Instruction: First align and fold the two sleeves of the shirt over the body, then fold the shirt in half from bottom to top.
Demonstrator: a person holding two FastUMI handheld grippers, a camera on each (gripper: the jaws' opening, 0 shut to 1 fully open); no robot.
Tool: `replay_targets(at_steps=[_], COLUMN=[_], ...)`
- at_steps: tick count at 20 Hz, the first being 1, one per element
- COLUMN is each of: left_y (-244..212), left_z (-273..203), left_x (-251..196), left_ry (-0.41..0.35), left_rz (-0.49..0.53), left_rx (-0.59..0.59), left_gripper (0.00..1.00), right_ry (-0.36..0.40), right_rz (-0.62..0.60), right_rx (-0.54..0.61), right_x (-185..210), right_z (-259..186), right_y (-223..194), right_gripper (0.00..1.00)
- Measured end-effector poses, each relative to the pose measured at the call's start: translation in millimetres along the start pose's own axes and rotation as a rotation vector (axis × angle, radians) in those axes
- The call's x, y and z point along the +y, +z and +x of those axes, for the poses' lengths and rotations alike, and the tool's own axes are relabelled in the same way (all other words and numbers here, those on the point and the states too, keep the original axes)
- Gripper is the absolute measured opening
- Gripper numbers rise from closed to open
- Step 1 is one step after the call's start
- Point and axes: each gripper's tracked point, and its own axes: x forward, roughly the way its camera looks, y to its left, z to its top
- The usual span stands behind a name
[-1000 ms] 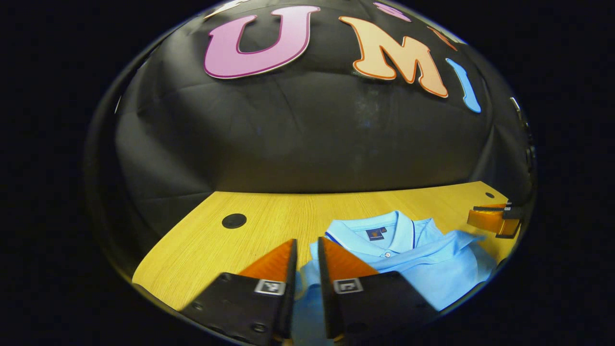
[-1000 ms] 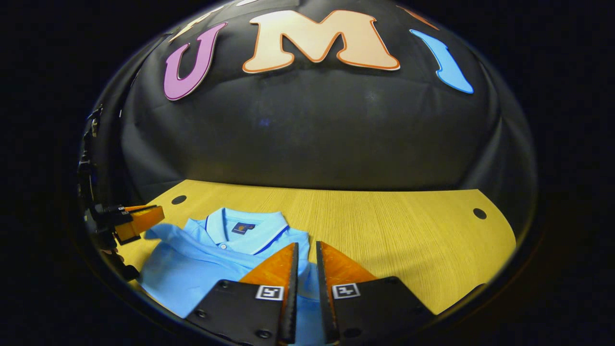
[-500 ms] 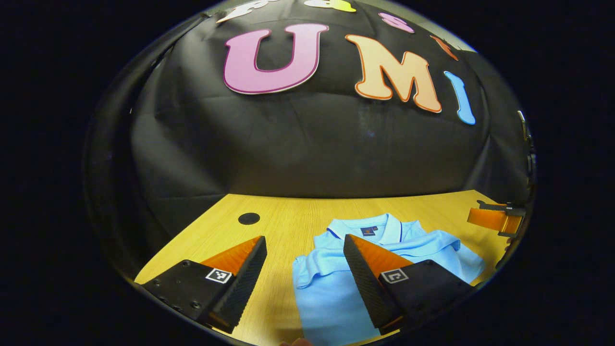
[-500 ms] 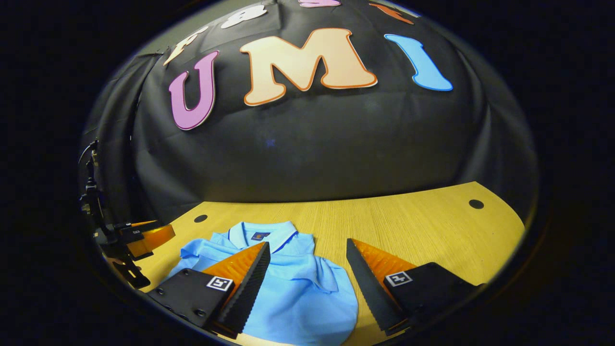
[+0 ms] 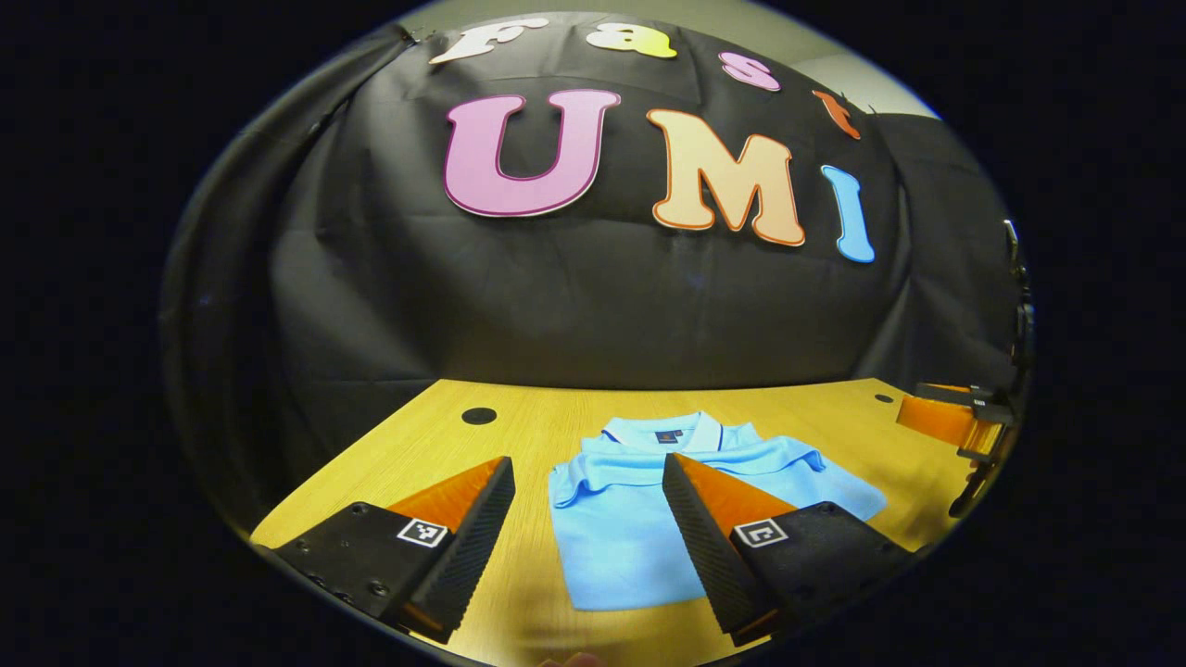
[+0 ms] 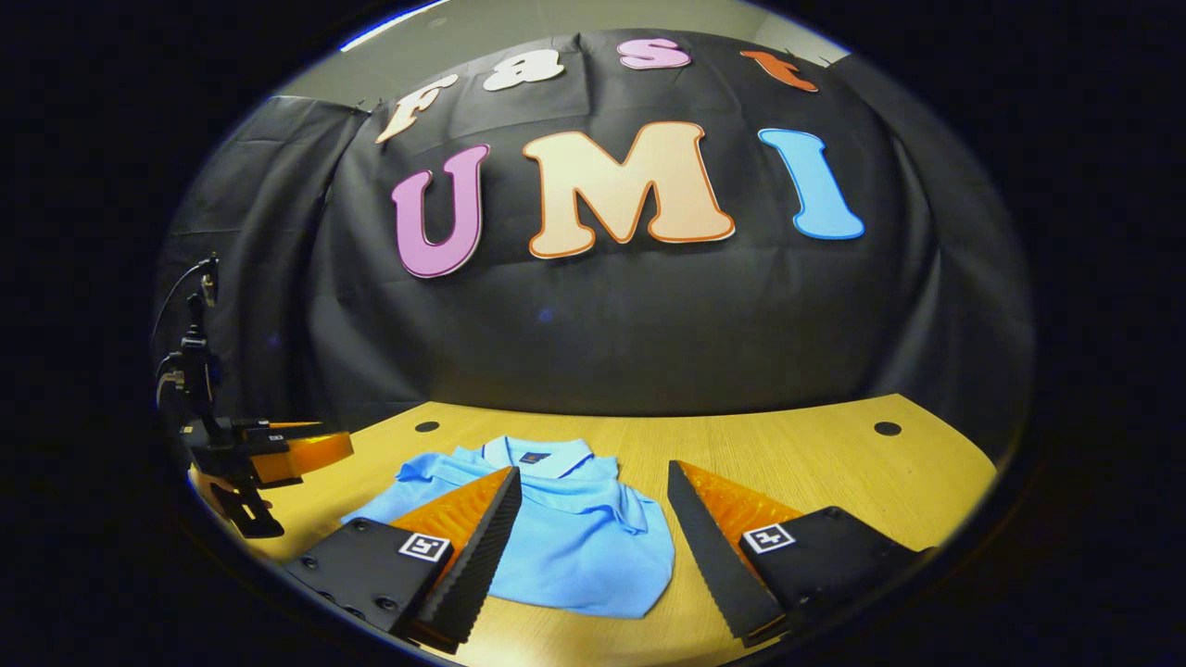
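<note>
Judging task near done | shirt [image 5: 639,528] lies folded, collar up, mid-table [image 5: 519,426] toward front edge | left gripper [image 5: 588,519] wide, empty | right gripper [image 6: 593,528] wide, empty | nothing left but withdrawal

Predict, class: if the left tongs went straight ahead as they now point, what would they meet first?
Probably the folded blue shirt, lying on the table between and just beyond the open left tongs; depth is uncertain.

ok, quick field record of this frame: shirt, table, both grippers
shirt: light blue polo, folded into a compact stack, collar toward the booth wall, flat on the table
table: wood top, round dark holes near the back edge
left gripper: jaws open, above the table, nothing between them
right gripper: jaws open, holding nothing
contact: neither gripper touches the shirt
task state: folds look done
</note>
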Motion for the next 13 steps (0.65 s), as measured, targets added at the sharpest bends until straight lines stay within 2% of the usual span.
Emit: replay_targets(at_steps=[5,10,13], left_y=[9,1,-2], left_z=[-19,-24,-25], left_x=[-19,-31,-35], left_ry=[-0.024,-0.048,-0.061], left_rz=[0.005,0.062,0.060], left_rx=[-0.075,-0.081,-0.079], left_gripper=[0.95,0.96,0.95], right_ry=[0.014,0.048,0.055], right_rz=[-0.027,-0.015,-0.038], right_rx=[-0.037,-0.043,-0.035], right_x=[4,14,14], right_z=[-16,-21,-28], right_y=[-6,-12,-17], right_gripper=[0.98,0.99,0.99])
